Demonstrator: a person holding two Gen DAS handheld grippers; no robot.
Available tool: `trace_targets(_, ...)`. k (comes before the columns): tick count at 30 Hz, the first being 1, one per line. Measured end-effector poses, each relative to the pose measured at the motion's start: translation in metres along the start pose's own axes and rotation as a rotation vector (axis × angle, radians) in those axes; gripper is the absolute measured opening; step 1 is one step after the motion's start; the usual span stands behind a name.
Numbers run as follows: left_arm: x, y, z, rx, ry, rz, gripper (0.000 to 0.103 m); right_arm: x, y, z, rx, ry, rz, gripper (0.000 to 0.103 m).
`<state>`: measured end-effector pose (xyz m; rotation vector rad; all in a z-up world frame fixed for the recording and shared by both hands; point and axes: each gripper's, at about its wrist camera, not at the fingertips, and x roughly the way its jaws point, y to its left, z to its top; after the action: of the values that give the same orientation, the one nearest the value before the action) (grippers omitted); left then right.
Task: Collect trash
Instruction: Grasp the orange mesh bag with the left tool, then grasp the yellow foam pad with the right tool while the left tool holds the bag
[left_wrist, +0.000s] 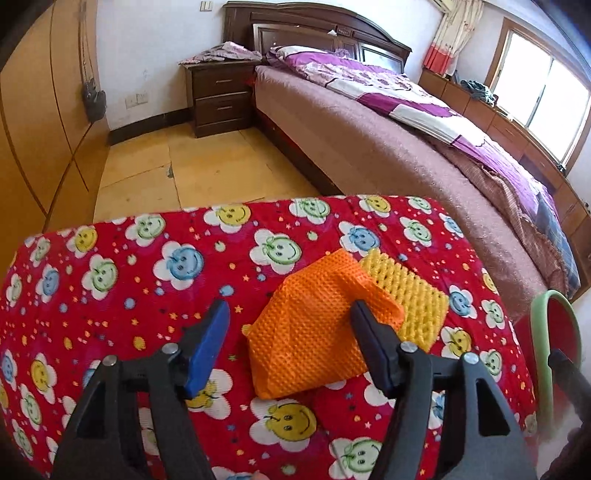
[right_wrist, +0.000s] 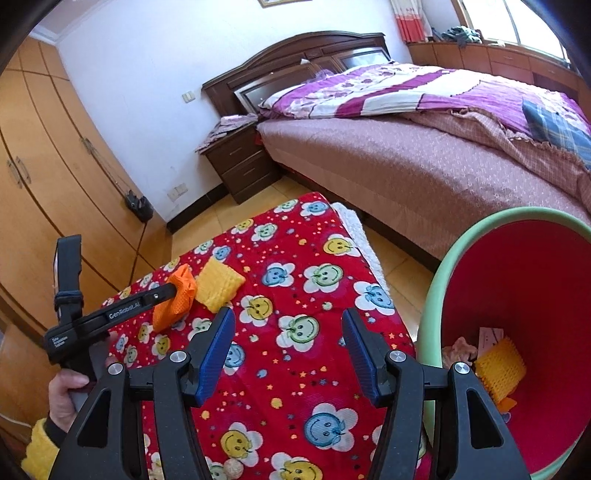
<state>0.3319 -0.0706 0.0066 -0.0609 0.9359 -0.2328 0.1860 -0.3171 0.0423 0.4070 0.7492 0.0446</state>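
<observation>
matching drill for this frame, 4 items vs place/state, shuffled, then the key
Items:
1. orange foam net
2. yellow foam net on the cloth
3. yellow foam net in the bin
4. right gripper

Places/states:
A. open over the red smiley cloth, holding nothing
B. lies between the open fingers of the left gripper
C. inside the red bin
D. partly tucked under the orange one

Pairs: 1-B, 2-D, 3-C, 4-A

Yellow foam net (left_wrist: 410, 295) against orange foam net's (left_wrist: 306, 332) right.
</observation>
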Motion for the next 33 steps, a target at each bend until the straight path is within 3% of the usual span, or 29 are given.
trace_targets(3,0.012,0.000,-0.007,-0.046,0.042,-0.034,0.069,0.003,-0.003,-0.001,0.007,0.009,0.001,0.061)
trace_targets(9,0.010,-0.005,-0.013,-0.076,0.006,-0.012,0.067,0.005,-0.002,-0.003,0.003,0.017,0.009,0.061)
trace_targets(10,0.010,-0.006,-0.013,-0.074,0.005,-0.021,0.064,0.005,-0.001,-0.003,0.000,0.018,0.010,0.061)
trace_targets(15,0.002,-0.006,-0.021,-0.092,0.011,-0.104,0.023,0.004,0.006,-0.003,-0.018,0.019,0.007,0.061)
trace_targets(19,-0.014,0.003,-0.025,-0.123,-0.006,-0.125,0.017,0.001,0.016,-0.004,-0.044,0.017,0.004,0.061)
trace_targets(22,-0.031,0.015,-0.027,-0.137,-0.035,-0.094,0.016,0.002,0.025,-0.004,-0.069,0.019,0.004,0.062)
trace_targets(30,-0.063,0.066,-0.039,-0.179,-0.127,0.091,0.016,0.025,0.060,-0.003,-0.159,0.030,0.001,0.061)
trace_targets(33,-0.063,0.079,-0.043,-0.199,-0.137,0.111,0.016,0.041,0.072,0.000,-0.192,0.039,-0.004,0.061)
